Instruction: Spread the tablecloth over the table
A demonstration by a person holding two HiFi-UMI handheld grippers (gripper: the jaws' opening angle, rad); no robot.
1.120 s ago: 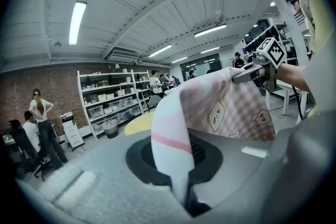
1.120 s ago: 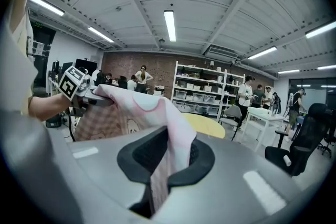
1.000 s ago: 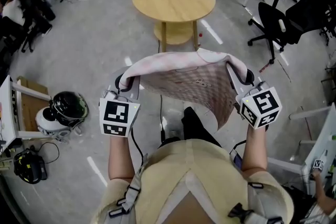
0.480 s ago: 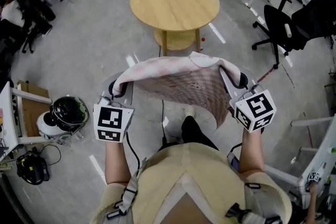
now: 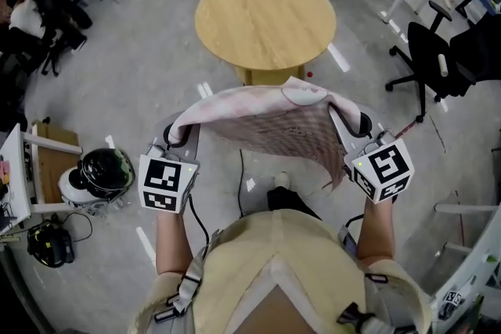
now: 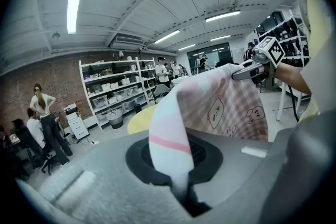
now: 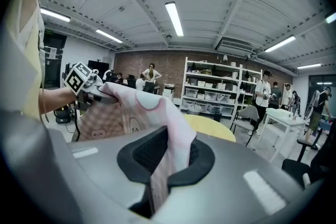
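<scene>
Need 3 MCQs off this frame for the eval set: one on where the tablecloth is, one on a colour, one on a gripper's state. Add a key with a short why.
1. Where is the tablecloth?
A. Draped over the round table
B. Hanging between the left gripper and the right gripper, short of the table
C. Lying on the floor

2. What colour is the top of the round table?
A. Black
B. White
C. Light wood

3. What state is the left gripper in?
A. Open and empty
B. Shut on the tablecloth
C. Shut on a cable

Key: 1 B, the head view shows it strung between both grippers and the table top bare. 2 C, the top is pale wood. 3 B, the left gripper view shows its fingers pinching a cloth corner.
</scene>
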